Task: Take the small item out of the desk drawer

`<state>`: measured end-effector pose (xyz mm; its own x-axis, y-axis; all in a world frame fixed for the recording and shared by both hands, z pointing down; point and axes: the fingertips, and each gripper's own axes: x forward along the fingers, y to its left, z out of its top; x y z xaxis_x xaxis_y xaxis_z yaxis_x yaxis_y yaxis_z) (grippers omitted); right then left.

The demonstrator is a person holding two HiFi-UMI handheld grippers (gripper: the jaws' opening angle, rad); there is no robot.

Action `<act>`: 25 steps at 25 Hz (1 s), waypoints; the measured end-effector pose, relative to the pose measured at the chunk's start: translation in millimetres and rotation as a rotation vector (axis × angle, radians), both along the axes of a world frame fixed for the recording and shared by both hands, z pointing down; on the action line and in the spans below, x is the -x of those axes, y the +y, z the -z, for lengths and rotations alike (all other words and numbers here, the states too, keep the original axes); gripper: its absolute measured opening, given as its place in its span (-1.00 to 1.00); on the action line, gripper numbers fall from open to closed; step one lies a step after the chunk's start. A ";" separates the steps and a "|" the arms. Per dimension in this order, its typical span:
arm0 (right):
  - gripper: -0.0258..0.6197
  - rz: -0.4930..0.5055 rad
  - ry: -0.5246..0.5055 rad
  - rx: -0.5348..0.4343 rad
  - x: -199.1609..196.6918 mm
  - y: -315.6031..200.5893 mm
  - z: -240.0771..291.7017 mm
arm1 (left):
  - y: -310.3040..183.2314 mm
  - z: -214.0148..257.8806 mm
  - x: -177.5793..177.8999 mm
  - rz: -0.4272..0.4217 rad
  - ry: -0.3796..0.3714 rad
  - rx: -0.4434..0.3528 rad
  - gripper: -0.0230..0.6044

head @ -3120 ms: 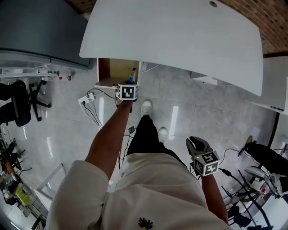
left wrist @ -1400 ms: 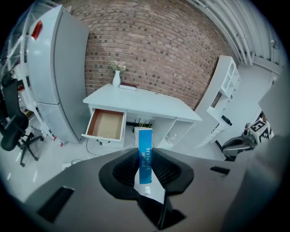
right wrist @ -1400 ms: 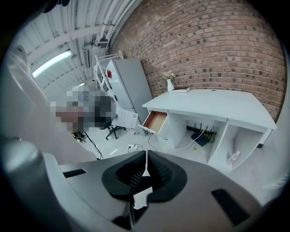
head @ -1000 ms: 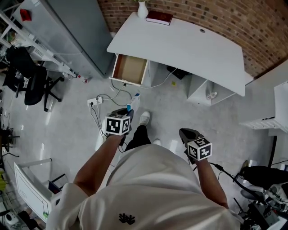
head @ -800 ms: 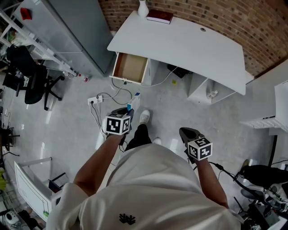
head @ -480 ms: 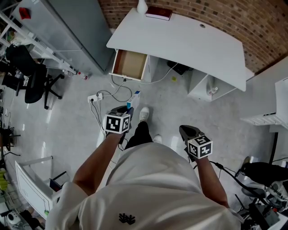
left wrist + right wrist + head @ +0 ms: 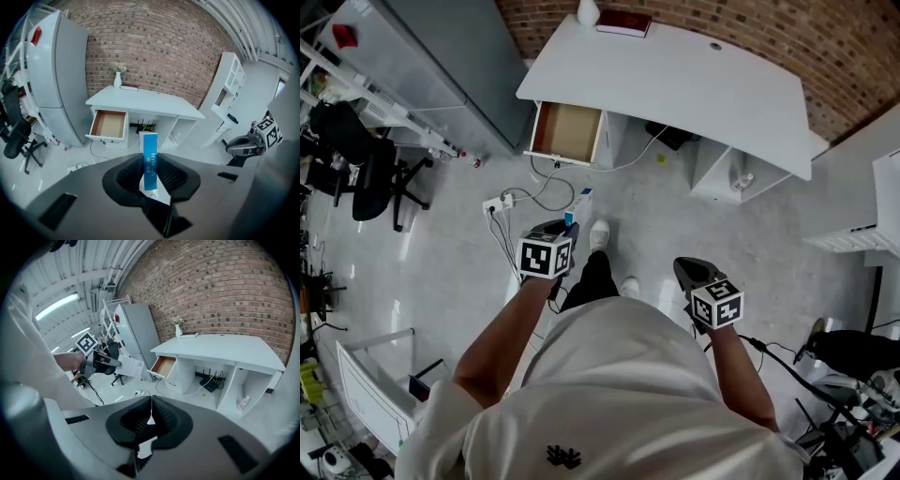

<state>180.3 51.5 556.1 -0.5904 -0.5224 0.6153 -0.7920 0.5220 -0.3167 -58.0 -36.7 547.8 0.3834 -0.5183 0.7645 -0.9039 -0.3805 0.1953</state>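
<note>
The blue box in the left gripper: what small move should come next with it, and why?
Probably carry the blue box toward the desk and set it on top. The left gripper is shut on it, and the drawer stands open and empty, so the box is already out. The desk top has much bare space. The right gripper is shut and empty.

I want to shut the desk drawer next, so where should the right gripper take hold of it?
I'd take the drawer by the top edge of its white front panel, coming from the room side. It stands pulled out of the desk, that panel facing you. Open the right gripper first.
</note>
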 end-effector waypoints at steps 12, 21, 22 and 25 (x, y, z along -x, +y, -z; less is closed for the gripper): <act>-0.83 0.014 0.017 -0.007 -2.8 -3.4 -2.1 | -7.6 1.3 -4.9 -0.016 -0.015 0.006 -0.62; -0.83 0.017 0.017 -0.011 -4.2 -14.4 -5.8 | -17.7 -3.8 -1.1 -0.004 -0.024 0.006 -0.62; -0.83 0.016 0.017 -0.013 -4.9 -18.0 -6.3 | -21.3 -4.8 -1.3 -0.003 -0.023 0.005 -0.62; -0.83 0.013 0.017 -0.009 -5.8 -25.8 -8.6 | -31.4 -5.8 -1.8 -0.001 -0.028 0.004 -0.62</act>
<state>186.1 25.7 564.7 -0.5866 -0.5200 0.6208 -0.7902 0.5355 -0.2981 -56.2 -68.1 553.6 0.3625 -0.5148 0.7769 -0.9086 -0.3807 0.1717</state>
